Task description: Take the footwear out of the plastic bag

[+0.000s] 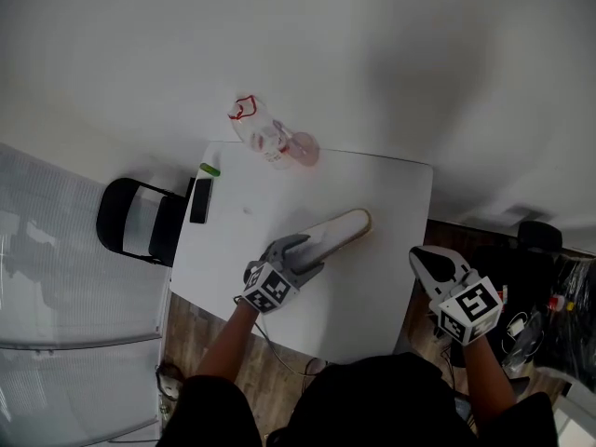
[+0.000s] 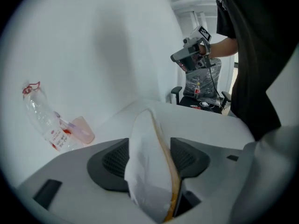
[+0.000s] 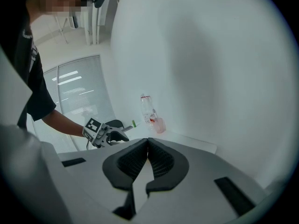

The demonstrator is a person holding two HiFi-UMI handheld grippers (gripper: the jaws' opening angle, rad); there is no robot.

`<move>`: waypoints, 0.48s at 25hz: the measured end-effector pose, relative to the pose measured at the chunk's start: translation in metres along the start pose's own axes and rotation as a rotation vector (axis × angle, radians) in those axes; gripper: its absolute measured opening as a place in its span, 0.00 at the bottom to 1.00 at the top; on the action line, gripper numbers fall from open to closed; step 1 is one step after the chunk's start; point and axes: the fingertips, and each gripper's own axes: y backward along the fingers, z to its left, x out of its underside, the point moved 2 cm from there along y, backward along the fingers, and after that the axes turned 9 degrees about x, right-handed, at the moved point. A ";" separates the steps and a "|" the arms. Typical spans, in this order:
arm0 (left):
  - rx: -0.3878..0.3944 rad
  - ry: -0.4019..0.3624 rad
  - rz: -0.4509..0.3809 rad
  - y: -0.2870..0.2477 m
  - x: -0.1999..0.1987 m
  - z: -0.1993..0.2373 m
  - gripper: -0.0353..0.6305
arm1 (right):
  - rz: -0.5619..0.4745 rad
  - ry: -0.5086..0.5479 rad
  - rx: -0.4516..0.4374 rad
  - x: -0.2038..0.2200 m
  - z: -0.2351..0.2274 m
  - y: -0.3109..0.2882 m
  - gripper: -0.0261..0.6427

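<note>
– Anything on the white table [image 1: 391,250]?
– Just a slipper [image 1: 340,231] at centre, far end toward two o'clock — clamped between left gripper [image 1: 300,252] fingers.
– And off at four o'clock?
– The right gripper [image 1: 430,264], fingers pressed together, empty. At eleven: bottle [image 1: 256,124], then cup [image 1: 303,147].

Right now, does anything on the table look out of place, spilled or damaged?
Nothing looks spilled or damaged. One oddity: the white fabric slipper with a tan sole sits turned on its edge between the fingers of the left gripper, and nothing shows wrapped around it.
</note>
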 end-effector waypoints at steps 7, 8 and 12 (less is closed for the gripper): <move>0.078 0.138 0.021 0.014 0.039 -0.038 0.40 | 0.043 0.004 0.031 0.017 0.043 0.025 0.06; 0.085 0.188 0.019 0.013 0.046 -0.034 0.48 | 0.052 0.012 0.032 0.020 0.049 0.027 0.06; 0.103 0.375 0.090 0.011 0.087 -0.011 0.66 | 0.065 0.054 0.047 0.027 0.075 0.038 0.06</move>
